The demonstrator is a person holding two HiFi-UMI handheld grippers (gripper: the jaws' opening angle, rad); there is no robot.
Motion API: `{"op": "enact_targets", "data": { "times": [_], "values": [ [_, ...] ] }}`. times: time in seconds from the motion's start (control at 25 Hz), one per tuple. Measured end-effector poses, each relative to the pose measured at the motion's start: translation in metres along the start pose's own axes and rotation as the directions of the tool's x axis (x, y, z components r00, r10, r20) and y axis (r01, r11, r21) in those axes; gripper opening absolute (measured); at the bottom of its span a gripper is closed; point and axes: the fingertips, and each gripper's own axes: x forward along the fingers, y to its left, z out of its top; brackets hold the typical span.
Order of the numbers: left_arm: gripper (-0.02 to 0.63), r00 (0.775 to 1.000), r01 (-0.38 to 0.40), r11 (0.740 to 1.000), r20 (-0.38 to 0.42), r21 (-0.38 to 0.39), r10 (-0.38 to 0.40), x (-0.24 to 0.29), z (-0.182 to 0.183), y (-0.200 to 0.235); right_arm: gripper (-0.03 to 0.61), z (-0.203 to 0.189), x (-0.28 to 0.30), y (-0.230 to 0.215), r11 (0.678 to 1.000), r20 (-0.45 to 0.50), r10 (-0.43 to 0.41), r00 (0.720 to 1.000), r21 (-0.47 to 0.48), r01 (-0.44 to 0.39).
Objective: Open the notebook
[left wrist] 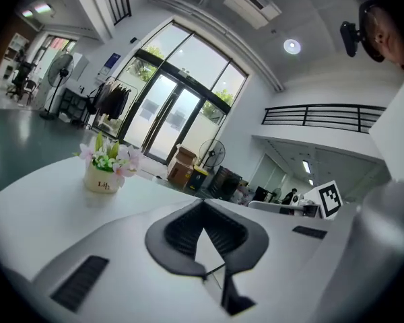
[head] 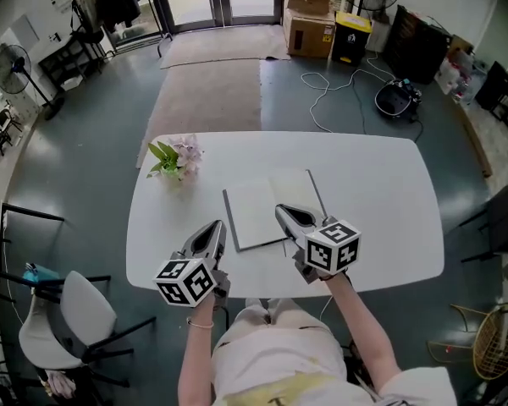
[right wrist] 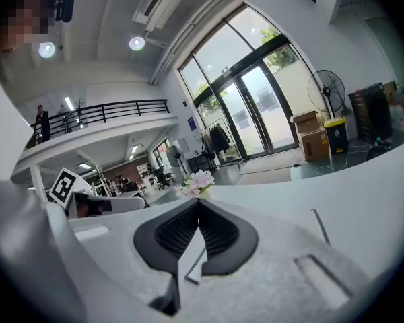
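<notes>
Left to right: flower pot [head: 176, 161] on white worktop [head: 381, 201]; left claw [head: 215, 228] pressed together, empty; notebook [head: 267, 210] mid-worktop, lying spread to blank pages; right claw [head: 283, 213] likewise closed, empty. Opening apparently complete, nothing evidently left.

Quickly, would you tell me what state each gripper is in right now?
Left gripper: tongs closed, holding nothing.
Right gripper: tongs closed, holding nothing.
</notes>
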Motion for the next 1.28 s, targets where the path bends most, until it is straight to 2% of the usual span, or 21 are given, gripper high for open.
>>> {"op": "enact_targets", "data": {
  "times": [0.32,0.68,0.92,1.28],
  "values": [
    [-0.002,0.996,-0.055,0.99,0.071,0.134,0.045,-0.01,0.019,-0.028,0.008,0.031,-0.044,-0.005,1.0,0.114,0.027,0.993,0.005,-0.028],
    [-0.002,0.989,-0.076,0.973,0.144,0.217,0.045,-0.022,0.036,-0.048,0.006,0.055,-0.078,-0.007,0.999,0.214,0.043,0.976,0.003,-0.045],
    [-0.002,0.985,-0.088,0.966,0.166,0.243,0.048,-0.026,0.039,-0.049,0.006,0.059,-0.092,-0.01,0.999,0.252,0.009,0.968,-0.038,0.001],
    [-0.002,0.985,-0.095,0.958,0.167,0.27,0.05,-0.028,0.037,-0.055,0.006,0.061,-0.108,-0.02,0.998,0.29,-0.051,0.956,-0.027,0.061]
  ]
}}
